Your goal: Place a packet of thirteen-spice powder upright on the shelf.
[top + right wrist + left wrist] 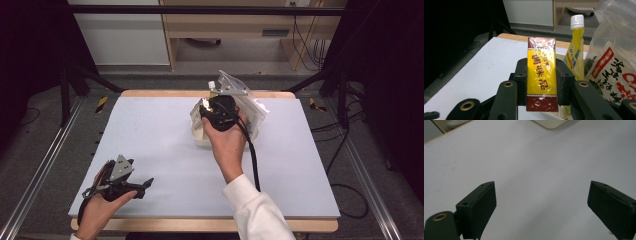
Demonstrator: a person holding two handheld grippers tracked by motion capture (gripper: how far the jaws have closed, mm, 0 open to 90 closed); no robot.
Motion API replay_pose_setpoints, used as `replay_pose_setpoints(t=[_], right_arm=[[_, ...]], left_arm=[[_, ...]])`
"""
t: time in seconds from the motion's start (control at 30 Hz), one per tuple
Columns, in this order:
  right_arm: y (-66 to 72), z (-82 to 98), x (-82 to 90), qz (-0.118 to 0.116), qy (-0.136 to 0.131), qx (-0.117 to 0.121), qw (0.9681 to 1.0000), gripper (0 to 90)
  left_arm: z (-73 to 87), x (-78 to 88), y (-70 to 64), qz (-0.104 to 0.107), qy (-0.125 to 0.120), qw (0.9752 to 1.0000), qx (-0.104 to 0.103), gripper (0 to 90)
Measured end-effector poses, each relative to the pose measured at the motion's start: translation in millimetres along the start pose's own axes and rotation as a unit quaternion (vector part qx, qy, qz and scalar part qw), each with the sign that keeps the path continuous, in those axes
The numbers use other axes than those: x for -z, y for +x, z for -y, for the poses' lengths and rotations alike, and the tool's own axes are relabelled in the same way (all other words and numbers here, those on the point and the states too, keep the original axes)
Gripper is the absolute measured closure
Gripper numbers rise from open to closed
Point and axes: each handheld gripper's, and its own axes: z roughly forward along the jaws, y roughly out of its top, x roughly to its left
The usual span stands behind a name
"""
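A slim box, yellow with dark red ends and wrapped in shiny film, stands upright between the jaws of my right gripper, which is shut on its two long sides. From above, my right gripper hovers over a white tub at the table's far middle. My left gripper sits low near the front left corner. Its jaws stand wide apart over bare tabletop with nothing between them.
Right of the held box are a yellow squeeze bottle with a white cap and a clear bag with a red label. The tub's corner lies far ahead of the left gripper. The pale table ends in wooden edges.
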Motion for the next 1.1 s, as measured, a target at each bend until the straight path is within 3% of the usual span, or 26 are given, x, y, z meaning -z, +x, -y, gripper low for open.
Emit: replay_pose_setpoints(t=[0.8, 1.1], right_arm=[[6.0, -1.6, -41.7, 0.065, 0.015, -0.005, 0.9978, 68.2], [8.8, 0.9, -49.7, 0.073, 0.022, -0.007, 0.9971, 68.2]], left_arm=[[2.2, -3.9, -1.6, 0.007, 0.011, 0.9999, -0.011, 8.2], [1.9, -4.3, -2.8, 0.009, 0.011, 0.9998, -0.014, 8.4]])
